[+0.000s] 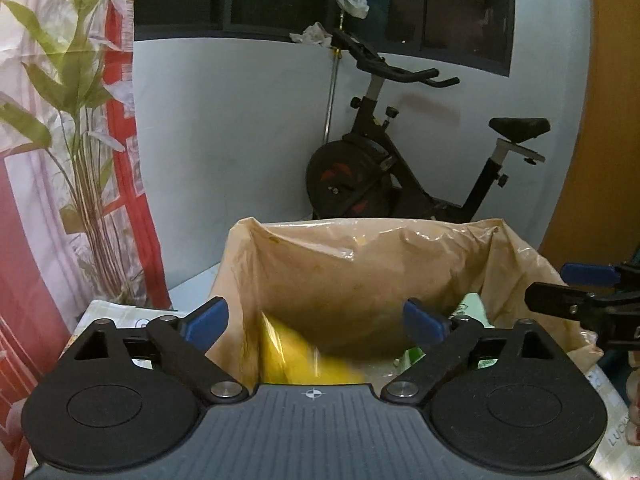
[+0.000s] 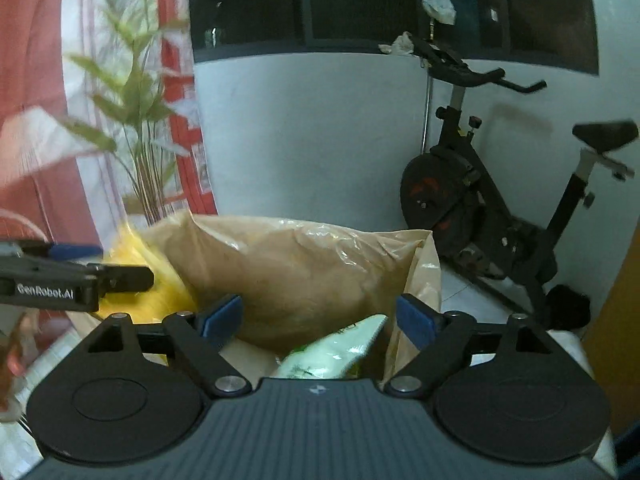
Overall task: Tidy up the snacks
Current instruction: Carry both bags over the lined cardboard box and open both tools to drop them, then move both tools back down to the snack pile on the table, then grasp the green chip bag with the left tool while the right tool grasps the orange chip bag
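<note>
Each camera sits just behind its own claw and looks forward and slightly down, close over the open tan plastic bag (image 1: 360, 276) ahead. Both views share this bag and the black exercise bike (image 2: 500, 200) far behind it, right of the claw.

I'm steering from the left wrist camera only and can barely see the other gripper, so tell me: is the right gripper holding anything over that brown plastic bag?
Observer: No. The right gripper is empty; its fingers stand apart with nothing pressed between them.
Operator: What's under it, then?
Observer: A green-and-white snack packet pokes up inside the brown plastic bag, just below the gap between those fingers, touching neither.
</note>
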`<state>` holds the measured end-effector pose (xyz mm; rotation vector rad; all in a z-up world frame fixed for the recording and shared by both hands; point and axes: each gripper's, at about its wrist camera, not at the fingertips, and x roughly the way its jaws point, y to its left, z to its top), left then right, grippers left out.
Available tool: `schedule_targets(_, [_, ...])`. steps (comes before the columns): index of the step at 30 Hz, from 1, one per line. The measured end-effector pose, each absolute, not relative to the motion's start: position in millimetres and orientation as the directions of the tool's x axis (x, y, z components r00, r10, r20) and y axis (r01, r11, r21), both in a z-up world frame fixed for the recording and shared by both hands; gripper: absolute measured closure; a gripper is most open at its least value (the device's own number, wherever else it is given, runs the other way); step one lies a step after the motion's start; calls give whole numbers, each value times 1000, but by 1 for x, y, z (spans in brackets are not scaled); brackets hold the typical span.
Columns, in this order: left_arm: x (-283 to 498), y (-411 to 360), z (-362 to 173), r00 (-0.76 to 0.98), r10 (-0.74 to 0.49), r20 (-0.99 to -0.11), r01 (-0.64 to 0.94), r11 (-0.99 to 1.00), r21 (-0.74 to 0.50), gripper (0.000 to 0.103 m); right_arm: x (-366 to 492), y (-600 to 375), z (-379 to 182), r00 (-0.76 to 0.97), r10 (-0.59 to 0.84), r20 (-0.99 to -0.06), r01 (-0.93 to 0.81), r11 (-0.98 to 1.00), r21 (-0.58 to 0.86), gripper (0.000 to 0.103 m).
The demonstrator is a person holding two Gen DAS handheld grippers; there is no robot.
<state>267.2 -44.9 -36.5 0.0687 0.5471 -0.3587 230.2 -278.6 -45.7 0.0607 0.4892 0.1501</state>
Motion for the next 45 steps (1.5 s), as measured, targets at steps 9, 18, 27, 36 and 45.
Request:
schedule_targets(9, [232,-24,-16,819,-331,-469,352,935,-46,8,190,-295,-34,910,243,-337,-144,946,292,11])
schedule_targets(18, [176,40,-27,858,-262,-442,270,962,-46,8,135,-288,-45,913,294,-283,-224,941,253,0])
schedule_targets(27, [142,59,-78,845,-226,-484,192,974,-120,8,108,-263,-100,829,298,-473,-292,952,87,0])
schedule_targets(36, [130,52,-120,798,-243,-551,157,967,-199,9,82,-271,-140,748,276,-603,-300,952,64,0])
schedule_targets(45, [123,48,-138,774,-223,-593,131,972,-195,9,74,-284,-171,654,251,-714,-259,961,100,1])
